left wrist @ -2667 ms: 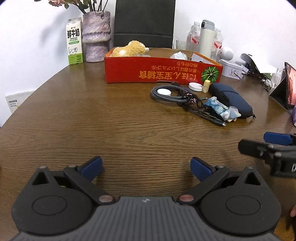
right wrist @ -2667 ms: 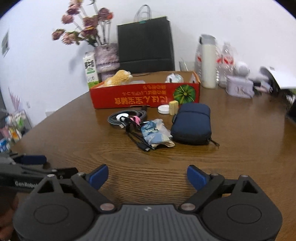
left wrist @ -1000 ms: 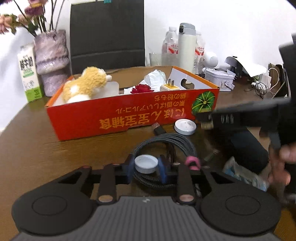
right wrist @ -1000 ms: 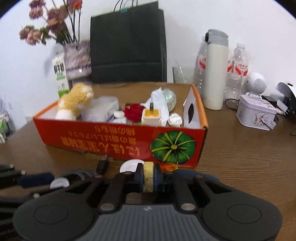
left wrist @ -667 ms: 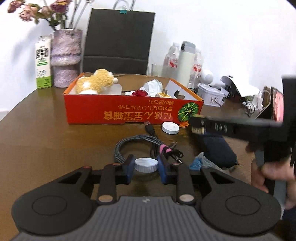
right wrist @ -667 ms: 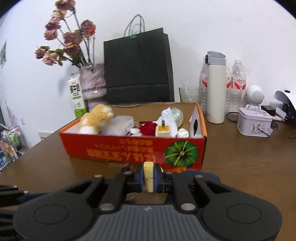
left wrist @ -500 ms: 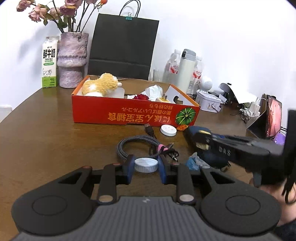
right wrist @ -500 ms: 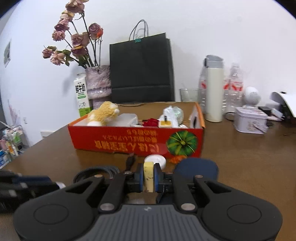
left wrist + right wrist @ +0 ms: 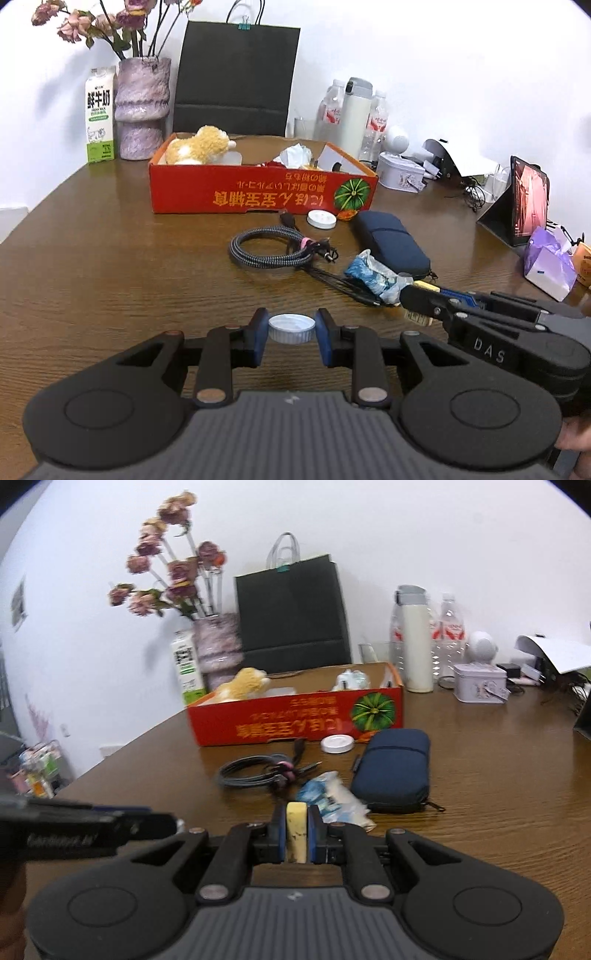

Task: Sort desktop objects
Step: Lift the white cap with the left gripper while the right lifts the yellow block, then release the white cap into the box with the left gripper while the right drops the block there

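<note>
The left gripper (image 9: 291, 341) has its jaws clamped on a white bottle cap (image 9: 291, 328), gripped across its rim with the flat top facing up. The right gripper (image 9: 297, 834) has its jaws pinched on a small pale-yellow block (image 9: 296, 830) (an eraser, by the look of it), standing upright between the pads with its long axis vertical.

Both loads hang above the worktop (image 9: 110, 266), on the near side of the clutter. The red cardboard box (image 9: 258, 194) lies straight ahead of both pairs of jaws, well apart from them, with the coiled braided cable (image 9: 266, 251), a crumpled blue-and-white wrapper (image 9: 376, 275) and a dark blue zip pouch (image 9: 391, 240) lying between. A second white lid (image 9: 321, 220) sits just in front of the box wall.

In the left wrist view the right gripper (image 9: 424, 301) reaches in from the right, its tip slightly further forward, so it seems the nearer to the box. If the box is where these go, each hand must travel forward and clear the front wall, open side up, before letting go.
</note>
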`<state>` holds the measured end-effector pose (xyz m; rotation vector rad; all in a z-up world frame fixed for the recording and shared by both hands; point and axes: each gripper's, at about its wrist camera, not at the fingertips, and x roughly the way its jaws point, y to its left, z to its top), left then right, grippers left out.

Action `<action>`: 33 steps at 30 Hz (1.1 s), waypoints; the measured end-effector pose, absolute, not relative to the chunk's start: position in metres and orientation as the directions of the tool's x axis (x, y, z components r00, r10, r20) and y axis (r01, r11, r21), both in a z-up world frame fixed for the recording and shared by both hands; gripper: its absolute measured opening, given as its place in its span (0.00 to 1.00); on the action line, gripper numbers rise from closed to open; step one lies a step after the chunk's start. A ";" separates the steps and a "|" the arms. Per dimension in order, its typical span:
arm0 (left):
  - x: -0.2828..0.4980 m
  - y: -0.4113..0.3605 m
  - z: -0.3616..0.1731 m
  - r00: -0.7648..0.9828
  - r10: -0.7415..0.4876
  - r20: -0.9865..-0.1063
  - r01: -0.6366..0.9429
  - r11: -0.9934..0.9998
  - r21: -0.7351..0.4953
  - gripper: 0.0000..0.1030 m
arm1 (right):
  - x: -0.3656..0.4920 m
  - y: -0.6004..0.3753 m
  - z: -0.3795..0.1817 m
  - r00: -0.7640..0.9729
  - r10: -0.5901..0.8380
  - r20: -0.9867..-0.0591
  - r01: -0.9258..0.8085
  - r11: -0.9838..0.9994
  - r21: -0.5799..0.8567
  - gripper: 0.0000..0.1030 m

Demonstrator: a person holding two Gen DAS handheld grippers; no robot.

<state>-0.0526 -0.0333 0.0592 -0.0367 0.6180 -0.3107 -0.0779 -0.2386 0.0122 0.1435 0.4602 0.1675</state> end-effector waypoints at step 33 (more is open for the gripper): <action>0.358 -0.088 0.101 0.657 -0.271 -0.703 0.200 0.962 -0.184 0.29 | 0.321 -0.326 0.064 0.759 0.141 -0.636 -0.008 0.978 0.208 0.19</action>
